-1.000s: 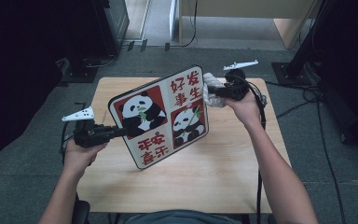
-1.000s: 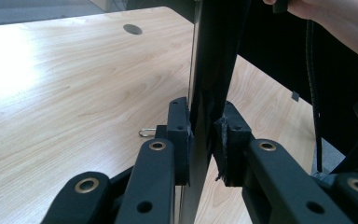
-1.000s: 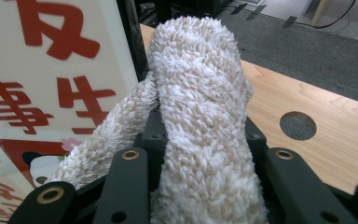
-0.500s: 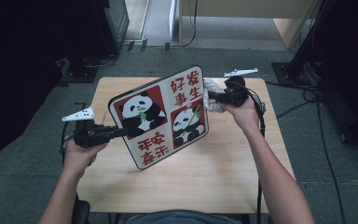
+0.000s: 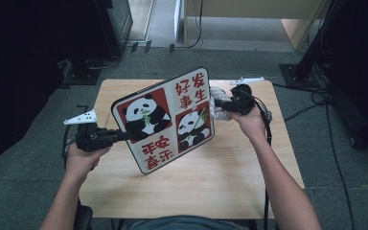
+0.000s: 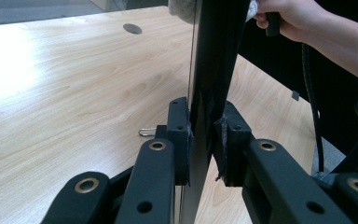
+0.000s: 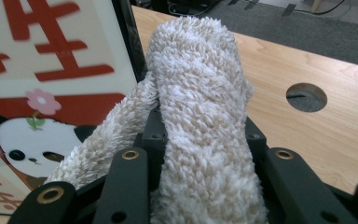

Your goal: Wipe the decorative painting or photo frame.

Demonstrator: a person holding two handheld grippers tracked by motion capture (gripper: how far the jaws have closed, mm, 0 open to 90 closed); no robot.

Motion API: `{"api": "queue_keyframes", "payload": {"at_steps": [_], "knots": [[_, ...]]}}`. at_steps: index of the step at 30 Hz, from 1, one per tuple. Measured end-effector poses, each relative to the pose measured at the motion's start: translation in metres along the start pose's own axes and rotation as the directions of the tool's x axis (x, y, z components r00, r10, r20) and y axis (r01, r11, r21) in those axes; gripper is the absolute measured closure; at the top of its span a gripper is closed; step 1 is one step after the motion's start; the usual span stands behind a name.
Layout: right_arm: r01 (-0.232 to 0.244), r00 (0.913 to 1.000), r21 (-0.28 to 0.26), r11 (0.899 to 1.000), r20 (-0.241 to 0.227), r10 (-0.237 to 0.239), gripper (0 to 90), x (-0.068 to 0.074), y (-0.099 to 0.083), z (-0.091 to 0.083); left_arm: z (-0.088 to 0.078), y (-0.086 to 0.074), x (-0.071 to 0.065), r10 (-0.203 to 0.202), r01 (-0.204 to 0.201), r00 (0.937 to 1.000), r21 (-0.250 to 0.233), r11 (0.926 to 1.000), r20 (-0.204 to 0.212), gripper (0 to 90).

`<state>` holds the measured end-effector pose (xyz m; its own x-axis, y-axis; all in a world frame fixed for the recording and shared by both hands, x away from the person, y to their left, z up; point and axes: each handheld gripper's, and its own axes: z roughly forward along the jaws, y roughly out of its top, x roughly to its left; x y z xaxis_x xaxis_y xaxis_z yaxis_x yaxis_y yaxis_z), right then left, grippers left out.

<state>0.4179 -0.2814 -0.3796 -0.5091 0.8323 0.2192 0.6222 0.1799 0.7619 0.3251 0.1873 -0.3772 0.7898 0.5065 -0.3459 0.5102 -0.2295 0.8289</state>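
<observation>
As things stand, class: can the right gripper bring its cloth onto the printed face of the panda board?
Probably yes. The right gripper holds the cloth at the board's edge, nothing lies between, and the left gripper clamps the board upright.

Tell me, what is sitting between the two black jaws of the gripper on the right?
A fluffy white cloth, bunched between the right gripper's jaws beside the panda board; the right gripper view shows it.

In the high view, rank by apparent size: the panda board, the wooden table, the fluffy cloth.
1. wooden table, largest.
2. panda board, held off the table toward the camera by the left gripper, so it looks larger than its true share.
3. fluffy cloth, smallest, bunched in the right gripper.
</observation>
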Motion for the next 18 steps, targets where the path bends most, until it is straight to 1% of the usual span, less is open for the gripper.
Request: {"api": "queue_keyframes", "payload": {"at_steps": [5,10,15,16,18], "knots": [[0.003,0.9999,0.014,1.000,0.011,-0.003,65.1,-0.001,-0.008,0.004,0.000,0.000,0.000,-0.005,0.005,1.0000,0.000,1.0000,0.003,78.4],[-0.010,0.9998,0.012,1.000,0.015,0.010,65.1,-0.002,-0.017,0.007,0.000,0.000,0.000,-0.003,0.003,1.0000,0.001,1.0000,0.001,78.4],[0.009,0.9996,0.011,1.000,0.028,-0.009,65.0,-0.002,-0.025,0.011,0.000,0.000,0.000,-0.002,0.002,1.0000,0.001,1.0000,-0.002,78.4],[0.006,0.9995,0.009,1.000,0.032,-0.006,65.1,-0.002,-0.030,0.012,0.000,0.000,0.000,-0.003,0.003,1.0000,0.001,1.0000,-0.002,78.4],[-0.008,0.9995,0.011,1.000,0.032,0.008,65.0,-0.003,-0.033,0.013,0.000,0.000,0.000,-0.001,0.001,1.0000,0.002,1.0000,-0.002,78.4]]}}
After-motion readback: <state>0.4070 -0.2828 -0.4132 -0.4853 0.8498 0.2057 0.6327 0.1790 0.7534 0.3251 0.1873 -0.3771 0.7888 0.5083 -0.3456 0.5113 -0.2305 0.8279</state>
